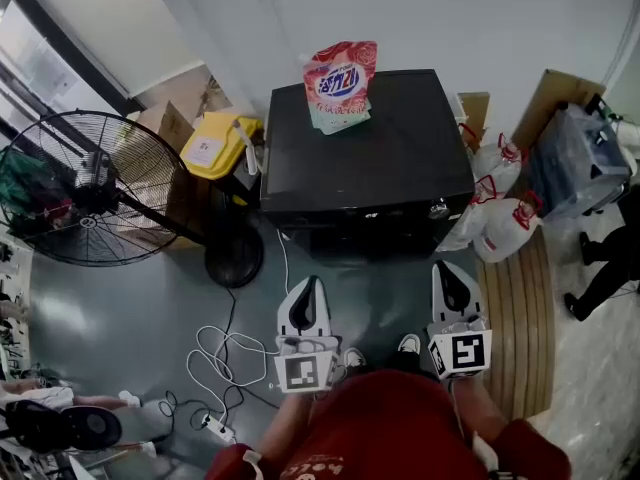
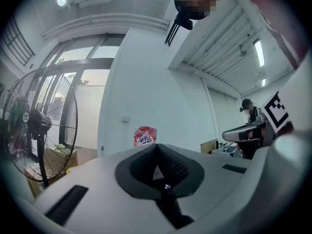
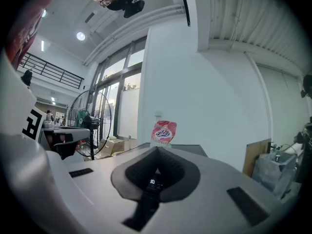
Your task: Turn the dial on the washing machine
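Left gripper, right gripper: fingers together

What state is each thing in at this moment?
Washing machine: lid down, untouched.
Left gripper: shut, empty, short of the washing machine.
Right gripper: shut, empty, short of the washing machine.
Detergent pouch: upright on the washing machine's back edge.
Floor fan: standing; running or not, cannot tell.

A pink and red detergent pouch stands upright near a white wall. To the left, a large black floor fan stands beside a yellow bin. White cables coil across the grey floor. At right, tied white plastic bags sit near leaning cardboard.
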The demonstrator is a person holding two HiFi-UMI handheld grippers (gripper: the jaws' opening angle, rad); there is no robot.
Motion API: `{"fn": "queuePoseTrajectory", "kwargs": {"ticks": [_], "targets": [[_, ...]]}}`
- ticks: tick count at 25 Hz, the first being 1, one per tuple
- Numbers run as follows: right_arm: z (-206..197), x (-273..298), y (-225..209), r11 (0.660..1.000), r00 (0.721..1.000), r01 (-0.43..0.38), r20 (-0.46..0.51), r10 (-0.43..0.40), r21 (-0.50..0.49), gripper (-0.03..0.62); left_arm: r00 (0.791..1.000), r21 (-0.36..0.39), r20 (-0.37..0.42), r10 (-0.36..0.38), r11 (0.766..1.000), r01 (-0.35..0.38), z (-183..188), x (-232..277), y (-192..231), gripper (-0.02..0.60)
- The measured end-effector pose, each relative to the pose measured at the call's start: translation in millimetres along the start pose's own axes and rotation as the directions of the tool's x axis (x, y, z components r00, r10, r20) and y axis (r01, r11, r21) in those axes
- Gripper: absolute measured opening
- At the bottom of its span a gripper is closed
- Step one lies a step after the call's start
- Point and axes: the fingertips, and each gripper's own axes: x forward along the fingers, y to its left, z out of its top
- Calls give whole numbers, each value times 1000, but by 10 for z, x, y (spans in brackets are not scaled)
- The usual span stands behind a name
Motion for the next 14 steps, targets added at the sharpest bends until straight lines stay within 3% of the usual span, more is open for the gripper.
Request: {"fn": "queuePoseTrajectory", "kwargs": {"ticks": [14], "targets": [[-51,38,-46,1000,1000,-6,-21,5,-22,8,1000,20,5,5,1000,-5,-10,67,-5,9]]}}
